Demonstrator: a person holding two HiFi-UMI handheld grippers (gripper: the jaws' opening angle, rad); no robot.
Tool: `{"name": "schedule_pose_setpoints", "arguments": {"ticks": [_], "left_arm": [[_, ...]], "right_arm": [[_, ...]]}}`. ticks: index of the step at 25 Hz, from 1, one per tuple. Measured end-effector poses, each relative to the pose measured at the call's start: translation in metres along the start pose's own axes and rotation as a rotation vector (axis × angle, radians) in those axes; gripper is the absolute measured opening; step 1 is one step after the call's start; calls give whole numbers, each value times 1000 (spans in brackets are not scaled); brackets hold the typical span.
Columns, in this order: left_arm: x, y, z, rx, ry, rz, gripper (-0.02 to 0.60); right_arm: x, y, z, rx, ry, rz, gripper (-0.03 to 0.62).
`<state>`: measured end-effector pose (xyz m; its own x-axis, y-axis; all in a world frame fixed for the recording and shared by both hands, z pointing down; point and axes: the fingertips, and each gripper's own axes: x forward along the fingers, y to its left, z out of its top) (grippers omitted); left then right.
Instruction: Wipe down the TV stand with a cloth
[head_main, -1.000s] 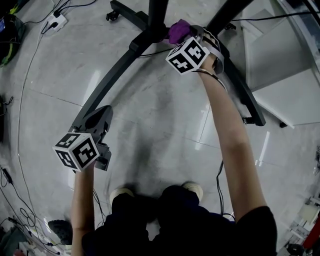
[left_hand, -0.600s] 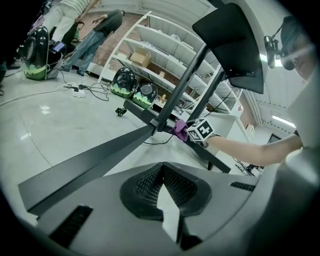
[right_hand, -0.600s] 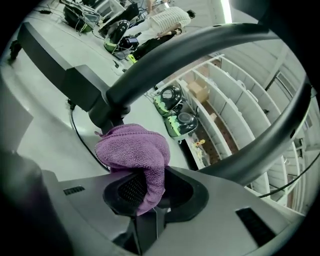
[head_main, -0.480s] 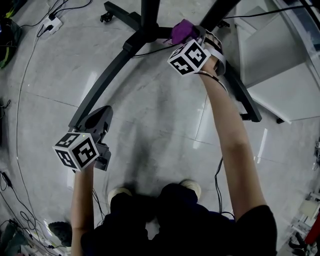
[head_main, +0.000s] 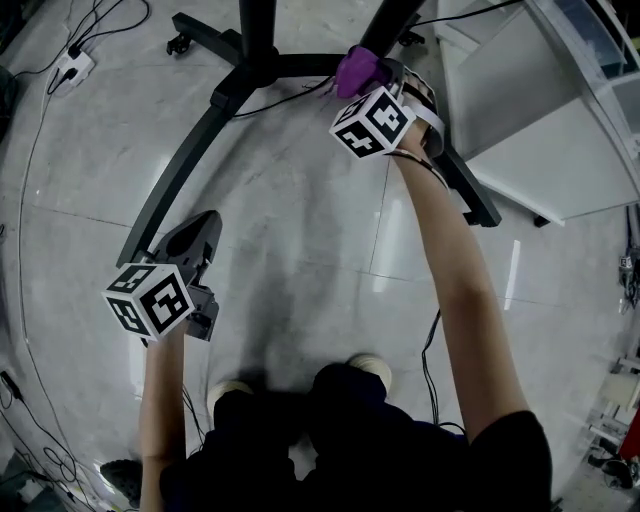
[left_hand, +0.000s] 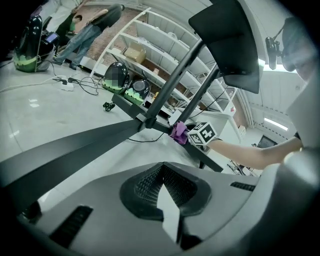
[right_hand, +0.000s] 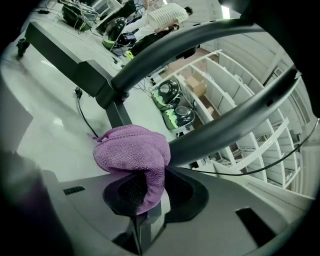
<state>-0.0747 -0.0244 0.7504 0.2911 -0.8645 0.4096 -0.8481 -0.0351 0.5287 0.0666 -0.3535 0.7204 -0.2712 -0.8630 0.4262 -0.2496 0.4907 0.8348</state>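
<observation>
The black TV stand base (head_main: 185, 165) spreads its curved legs over the pale floor. My right gripper (head_main: 374, 76) is shut on a purple cloth (head_main: 357, 69) that presses on the stand where the crossbar meets the right leg (head_main: 470, 190). In the right gripper view the cloth (right_hand: 131, 148) bulges out of the jaws against a black tube (right_hand: 227, 131). My left gripper (head_main: 200, 228) hangs shut with nothing in it beside the end of the left leg. The left gripper view shows that leg (left_hand: 70, 152) and, farther off, the cloth (left_hand: 178, 132).
A white low cabinet (head_main: 540, 120) stands just right of the right leg. A power strip (head_main: 68, 66) and cables lie at the far left, and a caster (head_main: 179, 45) ends the rear leg. The person's feet (head_main: 368, 366) are near. White shelves (left_hand: 150, 45) stand behind.
The right gripper and cloth have slid right along the crossbar, away from the centre column toward the right leg. The left gripper has stayed where it was.
</observation>
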Motion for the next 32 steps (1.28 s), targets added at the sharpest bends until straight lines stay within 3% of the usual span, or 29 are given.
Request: {"name": "schedule_pose_setpoints", "arguments": {"ticks": [8,14,22,32], "left_arm": [[4,-8,0,8,5,-15,6],[2,-3,-1,13,12,-9,6],[12,-8,-6,6,24,-35,6],[29,-16,-18,-38,37,-99,6]], "right_arm": [[-6,-28,-27,27,39,-35,104],[3,-49,-40,-77,89,-89,104],[12,-34,-49,-178,116,-22,103],[-2,-32,-68,-213,136,-36,100]]}}
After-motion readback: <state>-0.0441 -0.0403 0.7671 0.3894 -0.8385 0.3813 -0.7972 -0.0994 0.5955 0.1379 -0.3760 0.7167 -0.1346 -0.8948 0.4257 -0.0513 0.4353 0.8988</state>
